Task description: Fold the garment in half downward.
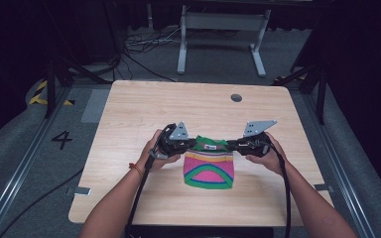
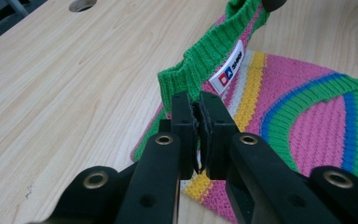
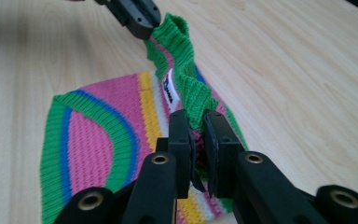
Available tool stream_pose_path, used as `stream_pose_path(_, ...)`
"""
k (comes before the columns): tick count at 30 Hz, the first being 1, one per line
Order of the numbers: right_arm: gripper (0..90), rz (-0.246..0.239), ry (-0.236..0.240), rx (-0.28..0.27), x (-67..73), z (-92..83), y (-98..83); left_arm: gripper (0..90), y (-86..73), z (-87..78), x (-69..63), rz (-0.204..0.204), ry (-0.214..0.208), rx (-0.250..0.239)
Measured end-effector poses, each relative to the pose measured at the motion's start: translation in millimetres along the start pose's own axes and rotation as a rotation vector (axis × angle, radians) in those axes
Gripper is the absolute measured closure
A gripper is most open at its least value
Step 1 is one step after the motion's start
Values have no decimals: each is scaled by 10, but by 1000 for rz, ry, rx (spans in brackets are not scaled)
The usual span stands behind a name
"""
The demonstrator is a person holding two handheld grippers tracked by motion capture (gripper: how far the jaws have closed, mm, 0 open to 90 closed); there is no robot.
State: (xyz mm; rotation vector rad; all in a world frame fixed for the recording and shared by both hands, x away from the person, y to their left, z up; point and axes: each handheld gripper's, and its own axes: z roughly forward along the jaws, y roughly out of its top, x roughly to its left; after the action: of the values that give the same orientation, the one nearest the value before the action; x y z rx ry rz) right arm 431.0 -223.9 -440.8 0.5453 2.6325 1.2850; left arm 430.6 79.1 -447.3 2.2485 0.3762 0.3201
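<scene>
Dark curtains and grey floor surround the desk, where a striped knit garment lies toward the near edge, its green ribbed hem lifted. The left gripper and right gripper are each clamped on that hem, so folding looks barely begun; its far underside stays hidden, and the small label is too blurred to read.

Knit garment cut off at right edge beyond the left gripper, label lettering above the jaws too small to read

High view looks down over the whole table; both gripper views sit close, facing the knitted garment from opposite ends.
</scene>
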Motion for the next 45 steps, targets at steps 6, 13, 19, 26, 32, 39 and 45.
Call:
stream_pose_path(6,818,-6,27,23,97,9,-84,855,-53,-27,-78,15,-16,9)
stream_pose_path(13,816,-23,41,60,200,-11,-151,856,-81,-16,-228,59,-28,47)
stream_pose_path(19,806,-30,65,79,330,-15,-231,860,-149,-23,-338,87,-41,80)
stream_pose_path(26,801,-48,103,93,467,30,-279,863,-219,-17,-443,125,-63,101)
stream_pose_path(32,803,-63,121,119,535,53,-314,868,-260,-52,-498,151,-82,138)
stream_pose_path(39,799,-68,144,130,599,57,-360,868,-256,-40,-614,212,-86,164)
stream_pose_path(45,800,-77,145,154,631,73,-400,866,-290,-29,-682,246,-95,195)
